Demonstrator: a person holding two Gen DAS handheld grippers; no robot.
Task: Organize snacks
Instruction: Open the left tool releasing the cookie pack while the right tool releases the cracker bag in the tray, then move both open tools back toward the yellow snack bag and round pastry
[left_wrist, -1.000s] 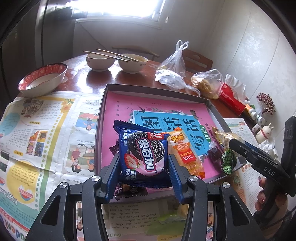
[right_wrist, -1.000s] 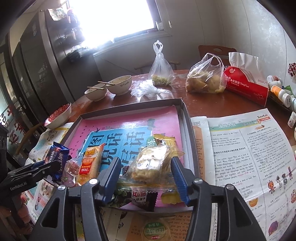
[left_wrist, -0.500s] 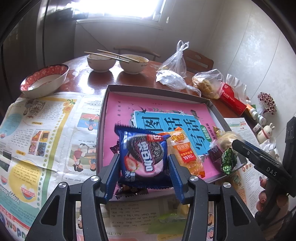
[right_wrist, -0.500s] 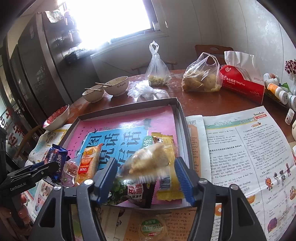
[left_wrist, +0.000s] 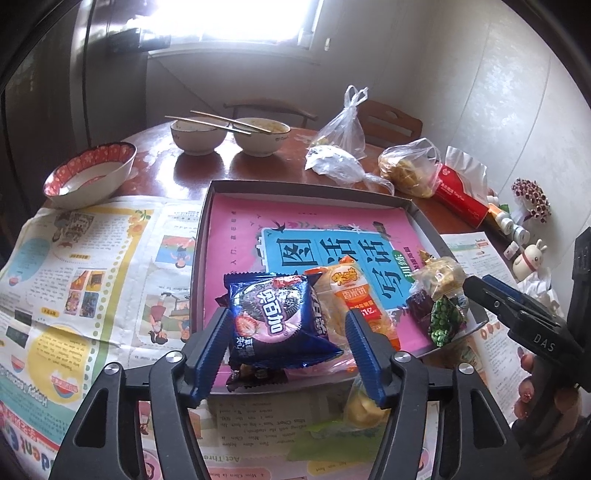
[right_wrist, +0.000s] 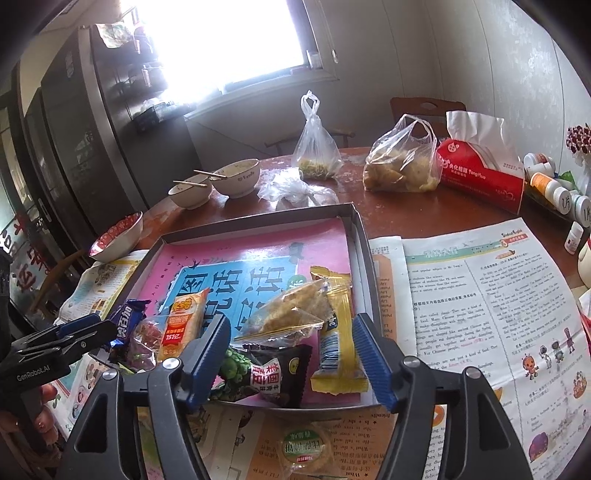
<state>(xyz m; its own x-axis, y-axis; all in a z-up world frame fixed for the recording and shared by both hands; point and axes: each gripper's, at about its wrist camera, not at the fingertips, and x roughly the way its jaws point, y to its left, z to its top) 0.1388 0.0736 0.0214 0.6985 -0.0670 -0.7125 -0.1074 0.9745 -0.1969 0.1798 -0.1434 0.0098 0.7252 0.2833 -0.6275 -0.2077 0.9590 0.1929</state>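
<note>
Nearest the left camera, the left gripper (left_wrist: 286, 345) has its blue fingers (left_wrist: 207, 352) spread wide on either side of the blue cookie packet (left_wrist: 275, 325). There is a clear gap on the right side, and the packet seems to rest on other wrappers at the near edge of the tray (left_wrist: 201, 236) rather than being squeezed, so the fingers hold nothing. A yellow candy (left_wrist: 360, 404) lies on the newspaper (left_wrist: 92, 266) just outside the tray, beside the right finger; it probably still needs to go in.

In the right camera, the right gripper (right_wrist: 291, 352) is likewise wide open and grips nothing. Between its fingers sit a clear bag of fried snack (right_wrist: 288, 314), resting on top of a black pea packet (right_wrist: 273, 371) and leaning against a yellow wafer bar (right_wrist: 334, 343). A round green-label cake (right_wrist: 303, 446) lies on the newspaper just short of the tray.

Further in, an orange rice cracker packet (left_wrist: 356, 295) lies beside the cookie packet. All the snacks crowd the tray's near edge, likely because that is where each was let go; the pink book cover (left_wrist: 314, 229) lining the tray is bare beyond them.

Farther back on the table (left_wrist: 258, 170) stand two bowls with chopsticks (left_wrist: 229, 138), a red-rimmed bowl (left_wrist: 88, 173), plastic bags (right_wrist: 400, 162) and a red tissue pack (right_wrist: 480, 177).
</note>
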